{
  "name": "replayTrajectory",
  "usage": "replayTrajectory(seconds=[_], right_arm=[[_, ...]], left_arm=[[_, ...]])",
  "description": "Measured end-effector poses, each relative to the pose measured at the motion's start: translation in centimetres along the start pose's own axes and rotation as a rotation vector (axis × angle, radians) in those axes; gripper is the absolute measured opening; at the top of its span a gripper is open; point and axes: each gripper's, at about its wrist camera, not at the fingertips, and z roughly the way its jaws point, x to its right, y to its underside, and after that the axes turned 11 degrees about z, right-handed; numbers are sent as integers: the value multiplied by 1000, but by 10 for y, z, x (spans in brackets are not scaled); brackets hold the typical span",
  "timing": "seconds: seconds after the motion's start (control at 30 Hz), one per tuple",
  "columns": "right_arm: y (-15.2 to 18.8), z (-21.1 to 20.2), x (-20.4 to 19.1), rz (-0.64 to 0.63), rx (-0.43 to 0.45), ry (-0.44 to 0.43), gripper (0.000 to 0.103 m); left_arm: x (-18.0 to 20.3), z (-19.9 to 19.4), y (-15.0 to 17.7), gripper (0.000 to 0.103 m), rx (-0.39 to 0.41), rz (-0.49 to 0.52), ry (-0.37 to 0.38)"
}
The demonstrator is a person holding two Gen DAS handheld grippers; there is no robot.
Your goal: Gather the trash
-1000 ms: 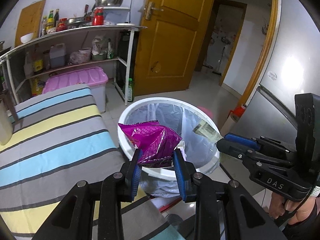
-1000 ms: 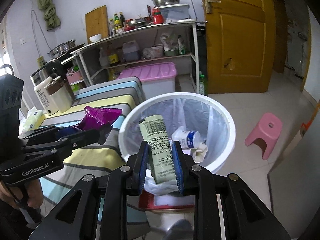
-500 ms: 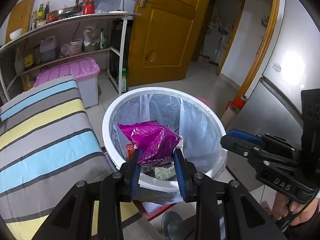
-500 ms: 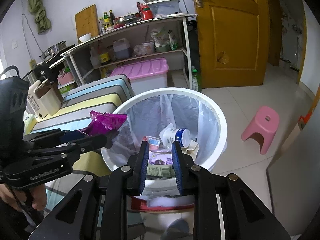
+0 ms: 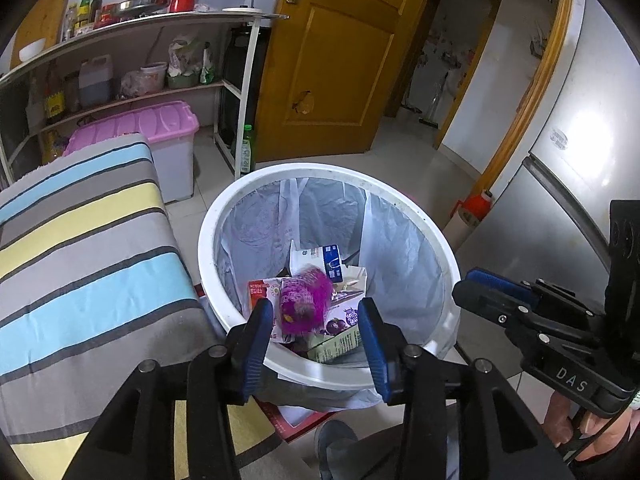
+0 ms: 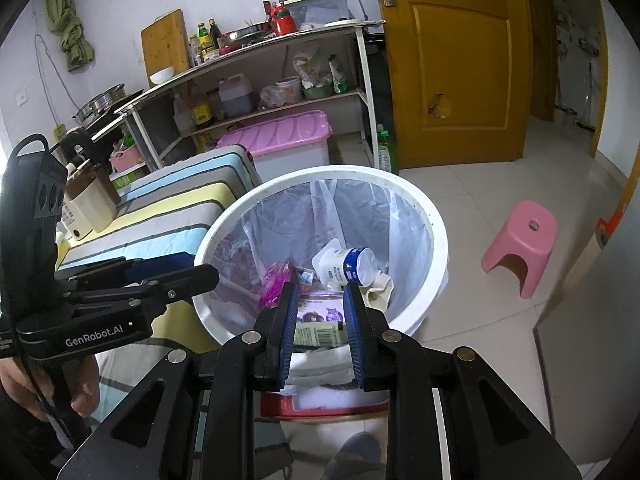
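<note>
A white bin (image 5: 205, 240) (image 6: 438, 236) lined with a clear bag stands beside the striped table. My left gripper (image 5: 313, 312) hovers over its near rim, jaws opening with nothing pressed between them. A purple snack bag (image 5: 304, 300) (image 6: 274, 284), blurred, is dropping onto the trash inside. My right gripper (image 6: 320, 296) is also above the near rim, jaws apart and empty. Below it in the bin lies a green packet (image 6: 320, 334) (image 5: 336, 346), next to a white bottle with a blue label (image 6: 348, 266) (image 5: 324, 258).
The table with striped cloth (image 5: 80, 260) lies left of the bin. Behind it stand a pink-lidded storage box (image 5: 160, 128) and a loaded metal shelf (image 6: 280, 40). A pink stool (image 6: 524, 240) sits on the floor to the right, and a grey fridge (image 5: 560, 220) stands close by.
The green packet left my right gripper and now lies in the bin. My left gripper opened, and the purple bag fell from it. Both grippers came closer over the bin.
</note>
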Motion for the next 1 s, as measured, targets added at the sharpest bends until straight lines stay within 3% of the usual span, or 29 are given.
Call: replayTrajectory(seconds=[0.3, 0.53, 1.0], right_arm=[[7, -16, -12, -21, 21, -17, 25], [16, -35, -29, -54, 39, -27, 32], [43, -74, -56, -95, 75, -37, 33]], left_arm=[[-1, -26, 11, 44, 36, -14, -21], [0, -62, 25, 44, 85, -15, -51], [1, -127, 61, 44, 145, -32, -137]])
